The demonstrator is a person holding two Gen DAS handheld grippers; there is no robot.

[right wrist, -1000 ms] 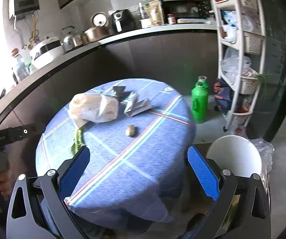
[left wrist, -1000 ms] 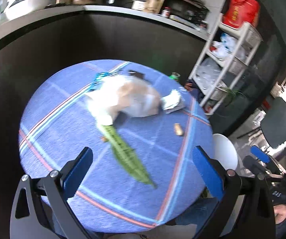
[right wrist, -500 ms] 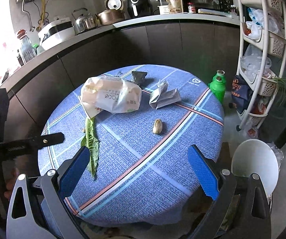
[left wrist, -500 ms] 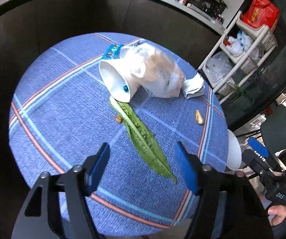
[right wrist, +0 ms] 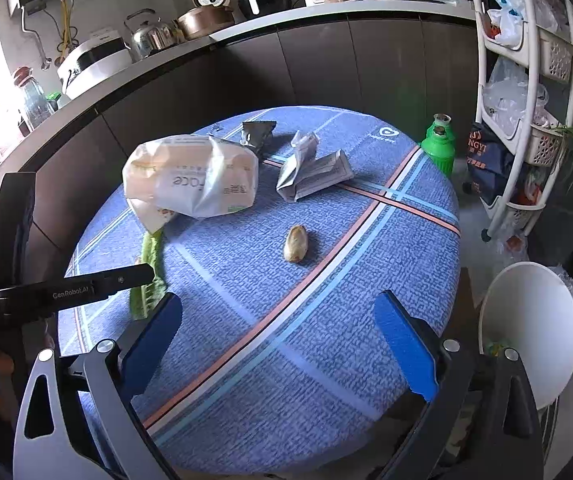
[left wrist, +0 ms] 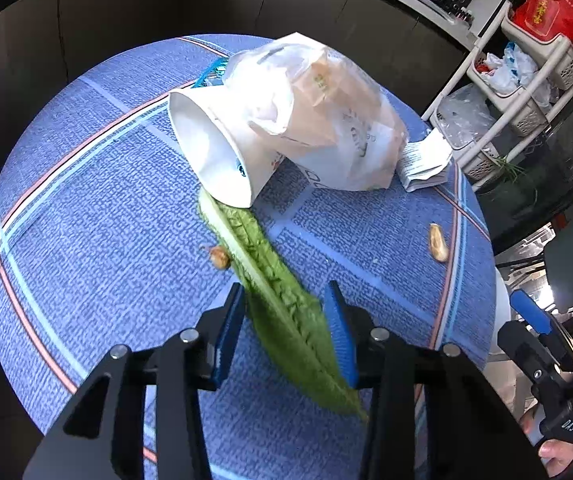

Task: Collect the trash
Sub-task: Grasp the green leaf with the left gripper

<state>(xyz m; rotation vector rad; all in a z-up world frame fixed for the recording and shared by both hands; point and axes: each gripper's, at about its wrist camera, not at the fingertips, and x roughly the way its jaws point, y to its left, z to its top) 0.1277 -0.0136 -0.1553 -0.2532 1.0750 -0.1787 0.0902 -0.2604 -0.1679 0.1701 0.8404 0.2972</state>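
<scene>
The left gripper [left wrist: 284, 332] points down at the round table [left wrist: 86, 240], and its jaws are closing with the long green leaf [left wrist: 282, 312] between the blue pads; whether the pads already press on the leaf I cannot tell. The right gripper [right wrist: 278, 344] stands wide open above the near edge of the table and holds nothing. Just beside the leaf, on its left in the left wrist view, lies a small brown scrap [left wrist: 219, 258]. The far end of the leaf lies under the rim of a white paper cup [left wrist: 214, 152] that is on its side, and a plastic bag [left wrist: 326, 116] rests on the cup. A nut shell [right wrist: 295, 243] lies alone near the middle of the table. Behind it is a crumpled paper [right wrist: 312, 168], and farther a dark wrapper [right wrist: 258, 132]. A white bin [right wrist: 530, 332] stands on the floor beside the table.
</scene>
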